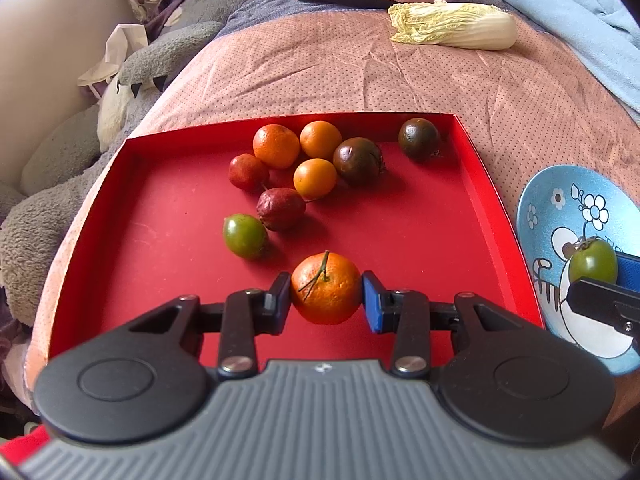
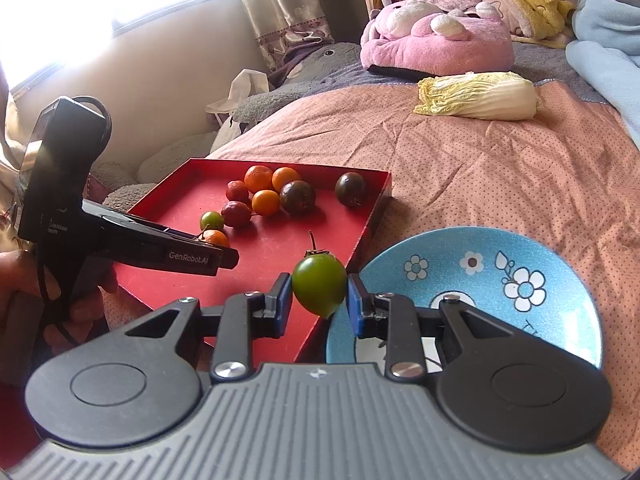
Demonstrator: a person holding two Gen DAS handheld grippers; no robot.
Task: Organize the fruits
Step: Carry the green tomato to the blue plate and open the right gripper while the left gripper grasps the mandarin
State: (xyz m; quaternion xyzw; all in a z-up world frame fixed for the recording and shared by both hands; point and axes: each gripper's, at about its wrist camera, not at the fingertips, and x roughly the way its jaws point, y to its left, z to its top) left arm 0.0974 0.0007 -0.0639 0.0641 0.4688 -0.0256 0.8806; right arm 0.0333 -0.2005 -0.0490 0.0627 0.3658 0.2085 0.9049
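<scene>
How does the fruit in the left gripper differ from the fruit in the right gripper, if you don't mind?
The mandarin in the left gripper is orange and larger; the green fruit in the right gripper is smaller. The mandarin is over the red tray, the green fruit by the blue plate. Both are stemmed and clamped.

My left gripper has black linkage arms, silver screws, a ribbed grey base and a blue pad. My right gripper matches, with two blue pads. At the right-wrist view's left, the other gripper's black body reads "GenRobot.AI", trailing a black cable.
</scene>
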